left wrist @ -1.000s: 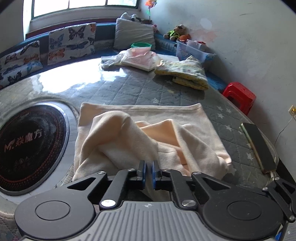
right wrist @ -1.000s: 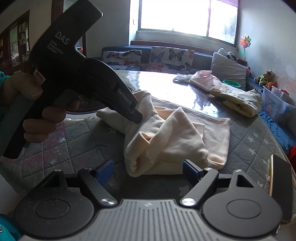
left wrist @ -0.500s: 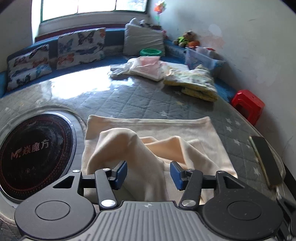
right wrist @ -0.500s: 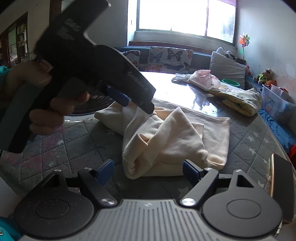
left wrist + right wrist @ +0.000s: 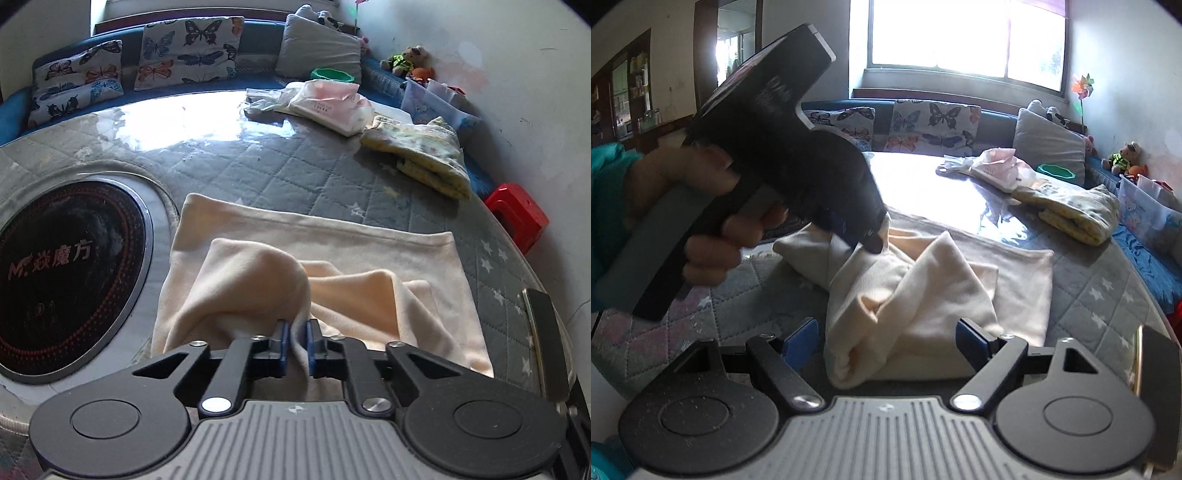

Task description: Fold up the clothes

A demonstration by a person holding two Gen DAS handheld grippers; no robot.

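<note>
A person's left hand (image 5: 701, 218) angles the left tool (image 5: 295, 341) downward, clamped on a raised fold of the cream garment (image 5: 332, 266) lying rumpled on the quilted bench (image 5: 258, 166). The right tool (image 5: 886, 339) hovers low beside it, fingers apart.

Daylight pours through the wide, overexposed window (image 5: 964, 37) at the back, blowing out its panes and casting white glare across the glossy quilted grey worktop (image 5: 177, 122). Fisheye distortion bends both views and darkens their corners. In the right wrist view, the black handheld left gripper (image 5: 871, 240) is smeared by motion blur and backlit.
</note>
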